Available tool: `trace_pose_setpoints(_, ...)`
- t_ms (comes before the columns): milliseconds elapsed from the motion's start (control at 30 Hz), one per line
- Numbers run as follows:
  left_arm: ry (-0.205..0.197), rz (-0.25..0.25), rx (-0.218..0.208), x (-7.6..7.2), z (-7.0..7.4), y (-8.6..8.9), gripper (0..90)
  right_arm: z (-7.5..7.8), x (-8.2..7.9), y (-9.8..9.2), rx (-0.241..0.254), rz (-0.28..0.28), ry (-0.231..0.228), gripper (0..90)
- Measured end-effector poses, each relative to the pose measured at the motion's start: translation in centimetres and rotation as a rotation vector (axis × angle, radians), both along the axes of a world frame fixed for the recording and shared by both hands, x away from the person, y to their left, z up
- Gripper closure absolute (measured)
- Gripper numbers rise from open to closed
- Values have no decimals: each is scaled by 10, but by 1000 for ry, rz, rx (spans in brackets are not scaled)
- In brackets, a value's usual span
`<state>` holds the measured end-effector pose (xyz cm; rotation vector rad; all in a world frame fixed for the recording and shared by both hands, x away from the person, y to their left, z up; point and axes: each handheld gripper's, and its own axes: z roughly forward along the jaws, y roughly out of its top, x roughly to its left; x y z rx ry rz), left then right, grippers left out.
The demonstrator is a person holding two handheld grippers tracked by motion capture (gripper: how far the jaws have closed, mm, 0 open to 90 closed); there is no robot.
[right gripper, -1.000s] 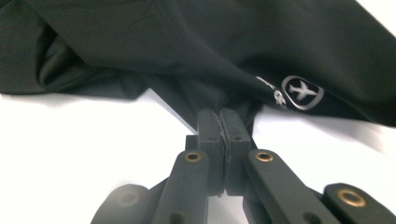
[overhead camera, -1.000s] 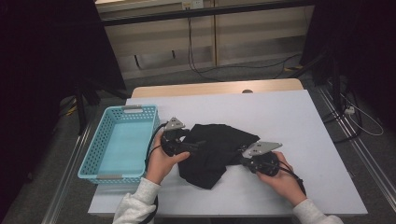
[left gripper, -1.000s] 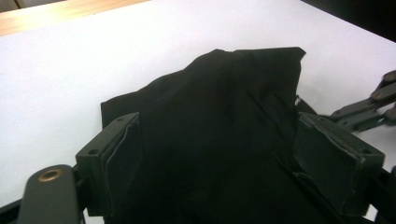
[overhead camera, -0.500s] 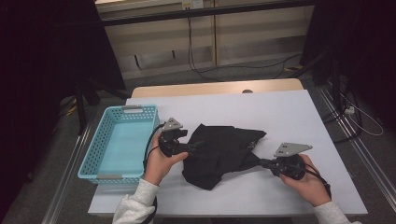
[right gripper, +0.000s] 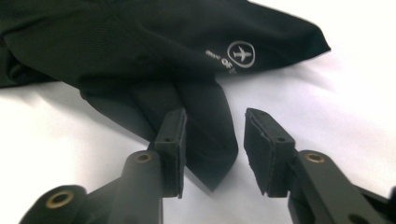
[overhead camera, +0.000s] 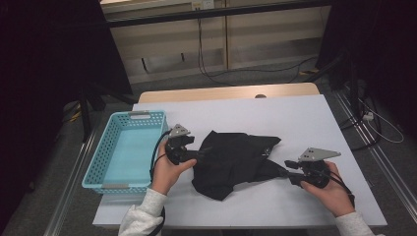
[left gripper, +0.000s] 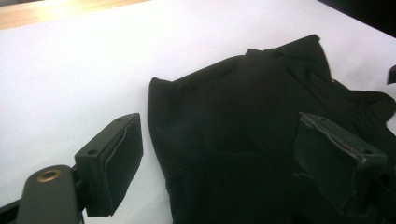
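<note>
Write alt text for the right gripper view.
The right gripper has its two black jaws open around a strip of a crumpled black fabric garment on a white table. The garment bears a small white aeroplane logo.

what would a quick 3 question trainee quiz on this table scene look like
1. True or false: the black garment lies inside the turquoise basket.
2. Which gripper has its jaws spread wider: A) left gripper B) right gripper?
3. Fill in: the white logo on the garment shows a small ____.

Key: 1 false, it lies on the white table beside the basket. 2 A. 3 airplane.
</note>
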<state>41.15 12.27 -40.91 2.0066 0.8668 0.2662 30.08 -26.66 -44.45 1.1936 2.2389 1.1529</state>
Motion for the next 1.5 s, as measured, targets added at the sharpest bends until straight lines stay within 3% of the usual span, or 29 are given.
trace_pose_setpoints(67, -2, 18, 5, 1, -1, 0, 156, 1, 1, 2, -6, -13, -4, 502)
trace_pose_setpoints(200, -1, 51, 4, 6, -5, 0, 153, 0, 4, 3, -17, -17, -14, 456)
trace_pose_setpoints(467, -1, 56, 15, 14, -10, -5, 152, 1, 4, -3, 4, -46, -32, 369)
trace_pose_setpoints(700, 23, 102, -14, 22, -21, -6, 168, 0, 5, -3, 2, -54, -27, 349)
trace_pose_setpoints(867, 11, 125, -17, 26, -24, -5, 211, 0, 5, -2, 2, -52, -24, 335)
trace_pose_setpoints(933, 6, 128, -15, 28, -26, -6, 233, 0, 6, -1, 3, -52, -27, 332)
trace_pose_setpoints(1033, -5, 102, 21, 31, -31, -10, 289, 0, 6, 0, 1, -53, -27, 325)
trace_pose_setpoints(1233, 41, 93, -11, 35, -34, -14, 311, 1, 6, -1, -3, -59, -32, 325)
trace_pose_setpoints(1500, 83, 105, -7, 38, -41, -14, 353, 0, 6, 1, -6, -55, -26, 316)
